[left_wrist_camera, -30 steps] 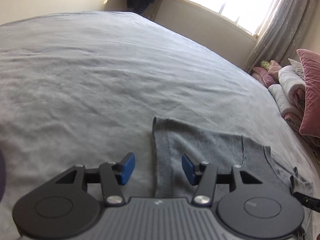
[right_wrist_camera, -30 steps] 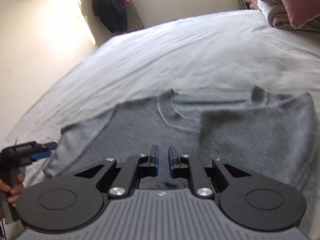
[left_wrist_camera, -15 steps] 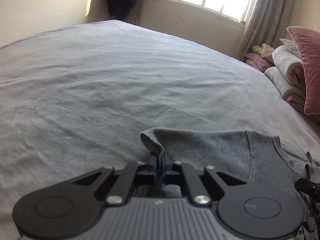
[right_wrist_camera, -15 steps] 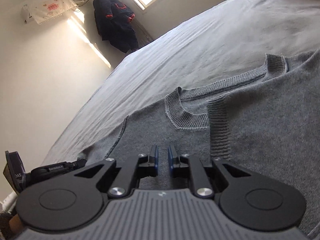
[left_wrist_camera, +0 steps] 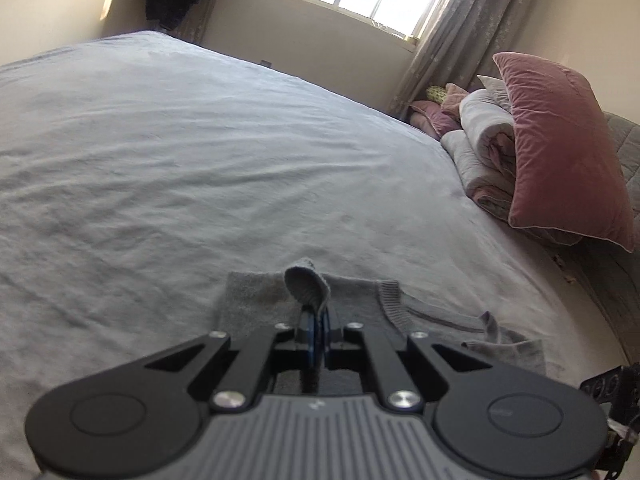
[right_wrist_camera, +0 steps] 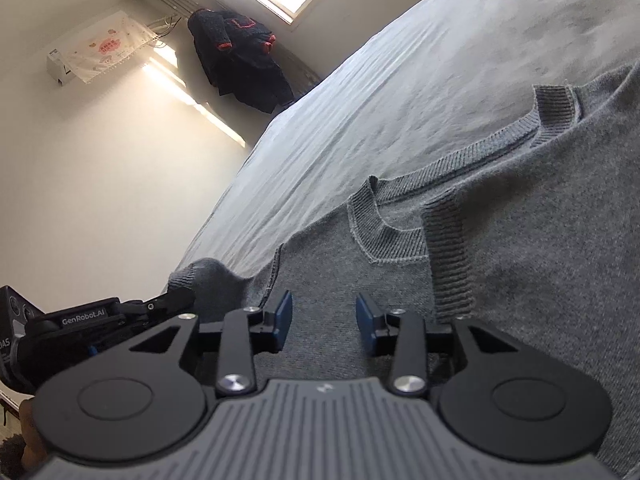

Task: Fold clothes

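Note:
A grey knit sweater (right_wrist_camera: 520, 248) lies on the grey bed (left_wrist_camera: 200, 160), its ribbed collar (right_wrist_camera: 384, 232) facing the far side. One sleeve is folded across the body, cuff (right_wrist_camera: 450, 256) near the collar. My left gripper (left_wrist_camera: 314, 330) is shut on the other sleeve's cuff (left_wrist_camera: 306, 284) and lifts it off the bed; it also shows in the right wrist view (right_wrist_camera: 176, 298), at the sweater's left edge. My right gripper (right_wrist_camera: 324, 318) is open and empty, low over the sweater's body below the collar.
Pink pillows (left_wrist_camera: 560, 152) and rolled bedding (left_wrist_camera: 484, 144) are stacked at the head of the bed on the right. A dark jacket (right_wrist_camera: 240, 64) hangs by the window on the far wall. An air conditioner (right_wrist_camera: 96, 52) is high on the left wall.
My left gripper shut on the sleeve cuff and lifted it toward the sweater's body. My right gripper went from nearly shut to open and dropped lower over the sweater.

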Motion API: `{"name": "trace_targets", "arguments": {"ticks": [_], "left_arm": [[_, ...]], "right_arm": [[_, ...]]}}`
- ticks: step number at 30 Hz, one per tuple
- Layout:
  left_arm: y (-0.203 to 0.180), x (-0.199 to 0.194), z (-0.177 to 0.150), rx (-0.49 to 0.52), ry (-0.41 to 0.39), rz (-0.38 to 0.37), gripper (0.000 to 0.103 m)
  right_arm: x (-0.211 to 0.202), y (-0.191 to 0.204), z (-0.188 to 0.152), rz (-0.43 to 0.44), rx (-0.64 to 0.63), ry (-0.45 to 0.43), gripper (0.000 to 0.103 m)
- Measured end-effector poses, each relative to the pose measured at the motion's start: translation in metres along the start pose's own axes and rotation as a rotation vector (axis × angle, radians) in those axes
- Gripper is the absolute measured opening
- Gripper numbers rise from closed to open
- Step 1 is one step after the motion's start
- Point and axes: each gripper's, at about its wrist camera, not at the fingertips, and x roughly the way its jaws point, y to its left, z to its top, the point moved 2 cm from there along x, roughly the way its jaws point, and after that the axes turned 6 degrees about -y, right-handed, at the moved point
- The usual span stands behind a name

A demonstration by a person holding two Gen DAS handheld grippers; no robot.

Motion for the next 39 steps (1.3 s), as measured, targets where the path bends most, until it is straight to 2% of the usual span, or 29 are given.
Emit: {"name": "trace_targets", "arguments": {"ticks": [5,14,16,18,20,25,28,31,32,33,34,35,37,39], "left_arm": [[-0.027,0.03,-0.009,-0.062,0.071,-0.057,0.004],[-0.053,0.067,-0.033,-0.043,0.177,-0.105,0.007],[-0.055,0.062,-0.037,0.0,0.177,-0.107,0.017],[-0.06,0.053,-0.039,0.072,0.154,-0.089,0.038],[-0.067,0.043,-0.043,0.164,0.126,-0.076,0.04],[-0.093,0.037,-0.063,0.39,0.111,-0.075,0.041],[-0.1,0.049,-0.073,0.442,0.093,-0.002,0.04],[-0.092,0.058,-0.075,0.385,0.074,0.042,0.033],[-0.091,0.059,-0.075,0.385,0.058,0.05,0.025],[-0.092,0.059,-0.076,0.384,0.046,0.056,0.01],[-0.093,0.058,-0.075,0.369,0.035,0.058,0.006],[-0.093,0.056,-0.075,0.352,0.023,0.056,0.005],[-0.089,0.049,-0.07,0.28,-0.007,-0.004,0.005],[-0.085,0.046,-0.065,0.225,0.013,-0.077,0.007]], "right_arm": [[-0.007,-0.008,0.005,0.018,0.068,-0.025,0.04],[-0.015,-0.008,0.009,0.018,0.138,-0.063,0.04],[-0.017,-0.008,0.01,0.015,0.15,-0.065,0.04],[-0.021,-0.007,0.011,0.011,0.168,-0.064,0.04],[-0.026,-0.006,0.014,-0.003,0.211,-0.064,0.041],[-0.044,-0.004,0.026,-0.014,0.264,-0.087,0.041],[-0.048,-0.005,0.029,-0.058,0.226,-0.104,0.041],[-0.042,-0.007,0.027,-0.074,0.209,-0.077,0.041],[-0.04,-0.008,0.025,-0.066,0.212,-0.068,0.041],[-0.037,-0.008,0.024,-0.047,0.221,-0.059,0.041],[-0.034,-0.009,0.022,-0.028,0.231,-0.05,0.041],[-0.032,-0.011,0.021,-0.001,0.253,-0.041,0.041],[-0.025,-0.013,0.017,0.033,0.289,-0.021,0.041],[-0.019,-0.015,0.014,0.042,0.308,0.0,0.041]]}}
